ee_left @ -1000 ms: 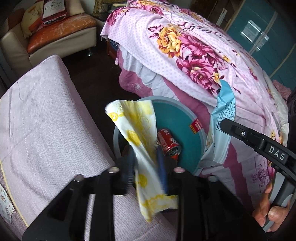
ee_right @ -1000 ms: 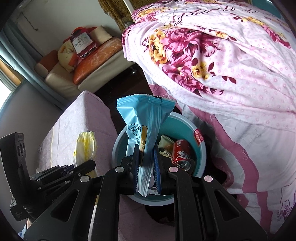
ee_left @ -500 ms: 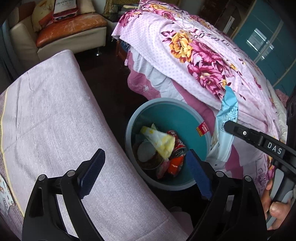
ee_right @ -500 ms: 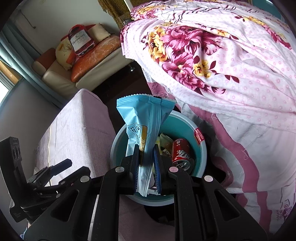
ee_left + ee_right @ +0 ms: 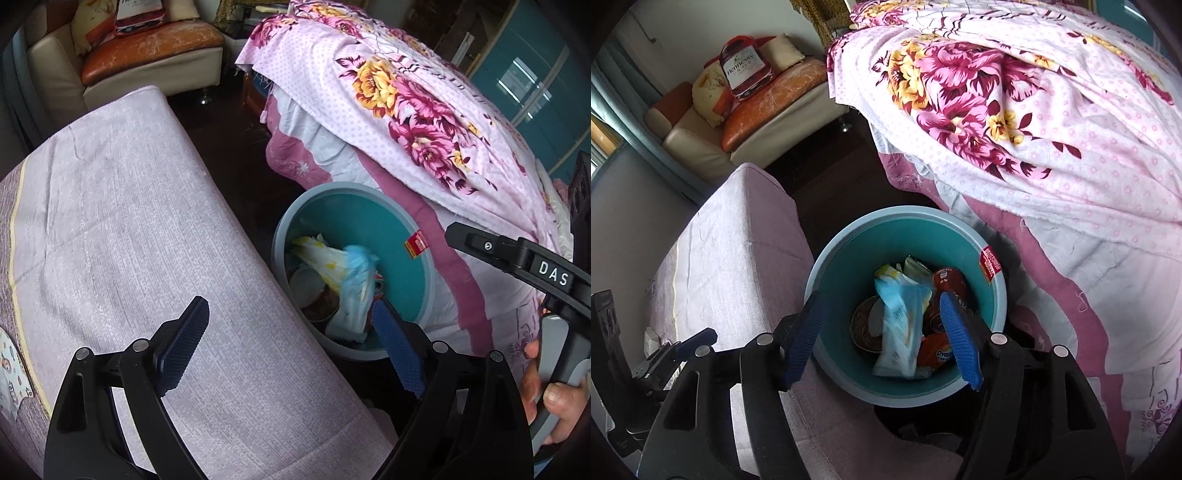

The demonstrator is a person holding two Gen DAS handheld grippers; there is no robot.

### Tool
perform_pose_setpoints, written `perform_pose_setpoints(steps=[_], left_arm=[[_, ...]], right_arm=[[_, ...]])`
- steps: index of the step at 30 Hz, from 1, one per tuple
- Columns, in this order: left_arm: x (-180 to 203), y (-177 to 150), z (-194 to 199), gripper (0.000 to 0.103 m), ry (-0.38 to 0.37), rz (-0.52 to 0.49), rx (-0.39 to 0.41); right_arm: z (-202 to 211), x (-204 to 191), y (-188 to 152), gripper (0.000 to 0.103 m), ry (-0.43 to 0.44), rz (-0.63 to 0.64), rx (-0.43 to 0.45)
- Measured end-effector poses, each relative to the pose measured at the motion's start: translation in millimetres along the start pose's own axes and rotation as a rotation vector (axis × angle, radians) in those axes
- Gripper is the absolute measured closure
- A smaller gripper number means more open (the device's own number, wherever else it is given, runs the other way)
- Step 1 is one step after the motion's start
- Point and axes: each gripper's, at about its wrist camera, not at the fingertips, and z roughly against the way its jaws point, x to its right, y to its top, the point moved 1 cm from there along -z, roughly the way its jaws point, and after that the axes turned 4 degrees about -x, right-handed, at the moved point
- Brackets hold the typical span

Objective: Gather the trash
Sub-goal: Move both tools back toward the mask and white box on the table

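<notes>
While falling, wrapper [image 5: 899,317] below right claw [image 5: 884,338]

Bin [image 5: 905,229] on the floor between bench [image 5: 738,258] and bed [image 5: 1052,147], wrappers [image 5: 901,317] and can [image 5: 949,284] inside

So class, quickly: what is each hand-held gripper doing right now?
Left hand-held gripper: open, holding nothing.
Right hand-held gripper: jaws opening, blue wrapper dropping free into the bin.

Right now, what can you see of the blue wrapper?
The blue wrapper is a light blue plastic snack bag with small print, motion-blurred, crumpled and tilted. It is inside the bin, on top of the other trash, over a yellow-print wrapper and beside a red can. The right gripper is opening above it; no pad touches it.
</notes>
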Motion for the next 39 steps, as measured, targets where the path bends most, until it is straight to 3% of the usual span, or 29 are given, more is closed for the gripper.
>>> perform_pose_setpoints(steps=[4,22,33,39], left_arm=[[-8.7,-4.2,2.3,0.013,0.001,0.015,-0.003],[-57.6,-32.3,33.2,0.012,0.016,0.116,0.022],[-126.3,-67.5,67.9,0.012,0.04,0.249,0.072],[-175.3,-93.4,90.0,0.012,0.066,0.336,0.102]], right_arm=[[-0.7,-1.5,-1.1,0.029,-0.004,-0.015,-0.007],[-0.8,-46.7,-10.5,0.026,0.026,0.046,-0.044],[-2.7,-117.4,-30.0,0.026,0.054,0.166,-0.078],[-12.0,-176.0,-49.5,0.026,0.078,0.264,-0.127]])
